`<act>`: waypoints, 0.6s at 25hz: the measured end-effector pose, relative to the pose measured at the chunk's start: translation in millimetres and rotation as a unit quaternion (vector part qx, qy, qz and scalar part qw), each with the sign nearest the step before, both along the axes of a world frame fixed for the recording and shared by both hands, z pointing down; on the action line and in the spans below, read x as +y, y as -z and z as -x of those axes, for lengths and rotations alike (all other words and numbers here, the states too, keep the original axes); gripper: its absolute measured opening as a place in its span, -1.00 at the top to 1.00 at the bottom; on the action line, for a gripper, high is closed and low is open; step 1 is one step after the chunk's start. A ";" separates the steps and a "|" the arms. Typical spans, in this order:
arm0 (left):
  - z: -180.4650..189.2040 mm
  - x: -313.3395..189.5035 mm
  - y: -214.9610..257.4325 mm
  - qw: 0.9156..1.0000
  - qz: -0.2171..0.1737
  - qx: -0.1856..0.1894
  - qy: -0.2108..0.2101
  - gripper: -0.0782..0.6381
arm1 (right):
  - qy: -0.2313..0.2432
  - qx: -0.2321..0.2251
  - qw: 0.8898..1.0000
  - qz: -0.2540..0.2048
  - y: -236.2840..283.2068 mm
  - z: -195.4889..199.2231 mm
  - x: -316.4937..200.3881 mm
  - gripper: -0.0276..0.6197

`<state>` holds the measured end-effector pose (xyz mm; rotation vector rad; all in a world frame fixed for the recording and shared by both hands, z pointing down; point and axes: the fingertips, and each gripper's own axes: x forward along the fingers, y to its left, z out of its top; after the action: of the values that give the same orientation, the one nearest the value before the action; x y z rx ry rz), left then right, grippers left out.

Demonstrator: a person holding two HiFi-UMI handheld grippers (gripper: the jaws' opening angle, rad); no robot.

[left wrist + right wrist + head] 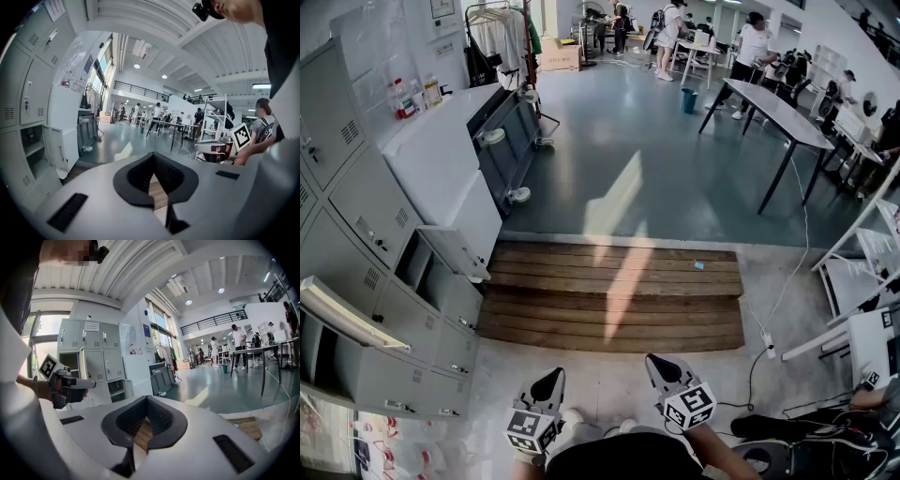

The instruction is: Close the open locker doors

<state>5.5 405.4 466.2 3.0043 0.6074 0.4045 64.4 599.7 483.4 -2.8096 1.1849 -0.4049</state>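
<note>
Counted along the left wall: one bank of grey lockers (356, 206), two doors standing open. Lower open door (453, 251) swung out toward the wooden platform (614, 295), just past the end of a white cabinet (441, 159), with a dark compartment behind it. Second open door (342, 317) nearer, seen almost edge-on, jutting out above the closed fronts below it.

Also counted: one wooden platform on the floor ahead, one long table (783, 111) at the far right, several people well beyond it.

Two grippers, side by side at the bottom of the head view, close to the body. Left gripper (551, 378) aimed forward and a touch below level, jaws pressed together at the tips, nothing between them. Right gripper (660, 366) in the same attitude, likewise closed tight and empty. One marker cube on each, two in all: left cube (530, 431), right cube (689, 405).

Both grippers well apart from the lockers, reaching neither open door. In the right gripper view, the left one held out level with the open lockers behind it.
</note>
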 end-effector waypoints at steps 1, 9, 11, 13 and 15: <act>-4.1 -5.0 1.5 1.000 0.000 0.003 -0.001 0.73 | 0.000 0.001 1.000 0.000 0.9 -3.4 -6.1 0.82; -23.7 -51.9 -6.0 1.000 0.010 -0.003 -0.014 0.73 | 0.010 0.013 1.000 0.018 7.7 -22.3 -68.2 0.82; -27.7 -65.6 -10.5 1.000 -0.004 -0.001 -0.020 0.73 | -0.006 0.010 1.000 0.016 5.3 -31.8 -78.0 0.82; -31.0 -82.6 -15.0 1.000 -0.009 0.001 -0.026 0.73 | -0.021 0.000 1.000 0.013 0.2 -42.4 -89.2 0.82; -33.0 -101.9 -17.0 1.000 -0.011 0.002 -0.026 0.73 | -0.026 -0.003 0.999 0.020 -3.4 -50.4 -102.8 0.82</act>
<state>38.6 303.5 483.2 3.0149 0.6877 0.4115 114.8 497.0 486.9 -2.8636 1.1131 -0.4377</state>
